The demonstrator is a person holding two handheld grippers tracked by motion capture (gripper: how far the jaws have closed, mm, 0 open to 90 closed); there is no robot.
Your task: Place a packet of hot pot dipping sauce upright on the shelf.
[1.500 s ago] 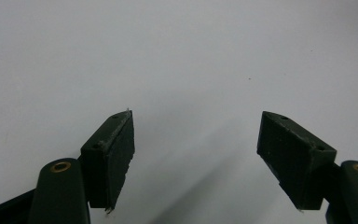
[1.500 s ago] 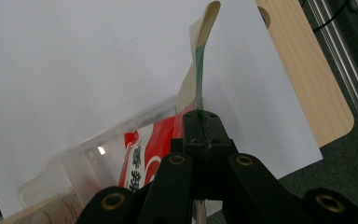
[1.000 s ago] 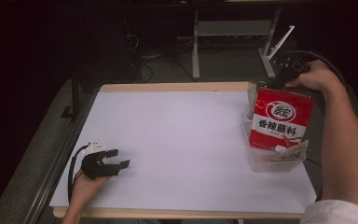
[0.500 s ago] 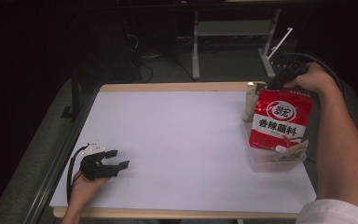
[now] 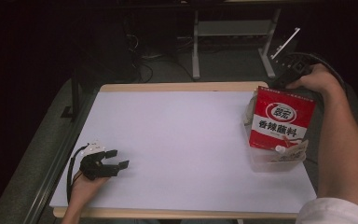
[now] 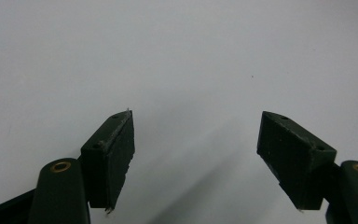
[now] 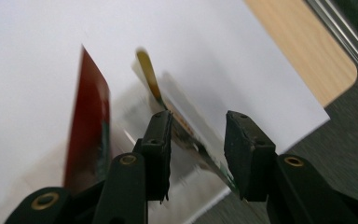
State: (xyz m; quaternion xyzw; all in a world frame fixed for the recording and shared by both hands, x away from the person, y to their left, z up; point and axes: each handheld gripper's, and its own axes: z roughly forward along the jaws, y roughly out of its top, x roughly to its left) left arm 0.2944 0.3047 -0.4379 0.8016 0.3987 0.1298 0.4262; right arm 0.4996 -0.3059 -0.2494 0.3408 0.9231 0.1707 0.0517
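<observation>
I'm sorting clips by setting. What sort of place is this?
Probably a lab or recording workspace: a white-topped table with wooden edging, cables on the dark floor behind it, and a metal stand beyond.

We see a wooden table [image 5: 177,87] covered by a white sheet [image 5: 182,140]. Directly on the sheet, a clear plastic container [image 5: 265,163] sits near the right edge; the left gripper [image 5: 119,158] rests at near-left corner.
</observation>
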